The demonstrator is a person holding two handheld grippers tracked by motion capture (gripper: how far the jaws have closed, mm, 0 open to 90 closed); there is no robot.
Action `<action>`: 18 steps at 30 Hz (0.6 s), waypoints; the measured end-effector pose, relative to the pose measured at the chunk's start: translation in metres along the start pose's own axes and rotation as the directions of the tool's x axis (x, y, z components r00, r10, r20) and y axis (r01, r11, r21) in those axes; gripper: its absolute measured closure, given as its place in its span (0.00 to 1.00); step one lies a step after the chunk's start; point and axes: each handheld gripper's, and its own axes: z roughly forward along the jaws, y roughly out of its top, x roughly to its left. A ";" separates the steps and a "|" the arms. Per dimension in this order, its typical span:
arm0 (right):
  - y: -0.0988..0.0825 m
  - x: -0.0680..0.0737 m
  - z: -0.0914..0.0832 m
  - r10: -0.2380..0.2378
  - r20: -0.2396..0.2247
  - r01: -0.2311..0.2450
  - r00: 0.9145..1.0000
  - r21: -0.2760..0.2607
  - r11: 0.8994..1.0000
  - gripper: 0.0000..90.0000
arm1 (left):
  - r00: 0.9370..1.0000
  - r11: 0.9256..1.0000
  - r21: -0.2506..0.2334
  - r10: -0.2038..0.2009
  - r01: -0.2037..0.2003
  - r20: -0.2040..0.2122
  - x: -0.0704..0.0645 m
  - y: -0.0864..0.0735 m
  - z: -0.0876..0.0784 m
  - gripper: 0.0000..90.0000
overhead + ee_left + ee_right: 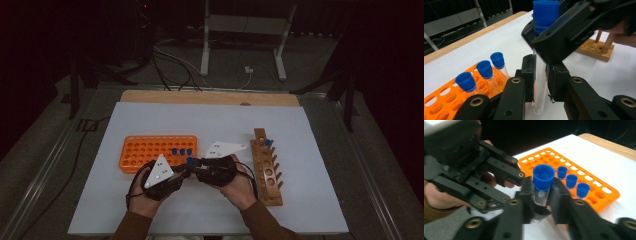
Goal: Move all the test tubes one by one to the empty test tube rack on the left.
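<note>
One clear test tube [540,85] with a blue cap [545,13] is held upright above the white mat between both grippers. My left gripper [541,75] is shut on the glass low down. My right gripper [541,195] is shut on the same tube just under its cap [543,177]. In the high view the two grippers meet at the table's middle, left gripper [185,170] and right gripper [194,163], right beside the orange rack [145,150]. Three capped tubes [182,151] stand in that rack's right end.
A wooden tube rack [267,172] lies to the right, with one blue-capped tube [268,142] at its far end. The white mat [210,120] covers the table; bare wood shows along the far edge. Cables and a metal stand lie on the floor beyond.
</note>
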 end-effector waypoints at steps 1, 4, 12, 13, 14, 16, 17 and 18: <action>0.000 -0.001 -0.001 0.006 0.000 -0.006 1.000 -0.002 1.000 0.70 | 1.000 1.000 0.000 -0.008 0.008 -0.006 0.002 -0.001 -0.001 0.87; -0.001 -0.005 -0.007 0.018 0.001 -0.018 1.000 -0.016 1.000 0.57 | 0.999 0.999 -0.016 -0.044 0.043 -0.030 0.008 -0.004 -0.005 0.87; -0.011 -0.014 -0.021 0.021 0.132 -0.021 0.991 -0.003 1.000 0.21 | 0.988 0.994 -0.066 -0.094 0.086 -0.123 0.024 -0.007 -0.019 0.87; -0.013 -0.015 -0.023 0.016 0.148 -0.017 0.989 0.001 1.000 0.18 | 0.987 0.994 -0.065 -0.096 0.088 -0.133 0.026 -0.008 -0.019 0.87; -0.014 -0.015 -0.025 0.012 0.160 -0.013 0.987 0.002 1.000 0.16 | 0.985 0.994 -0.066 -0.098 0.089 -0.142 0.028 -0.009 -0.019 0.87; -0.016 -0.016 -0.030 0.009 0.184 -0.009 0.983 0.003 1.000 0.16 | 0.982 0.993 -0.068 -0.107 0.097 -0.153 0.032 -0.010 -0.018 0.87; -0.016 -0.016 -0.032 0.007 0.186 -0.007 0.982 0.001 1.000 0.14 | 0.982 0.993 -0.066 -0.108 0.099 -0.158 0.034 -0.010 -0.017 0.87; -0.017 -0.017 -0.034 0.008 0.192 -0.008 0.981 0.000 1.000 0.13 | 0.980 0.993 -0.065 -0.111 0.102 -0.164 0.035 -0.011 -0.016 0.87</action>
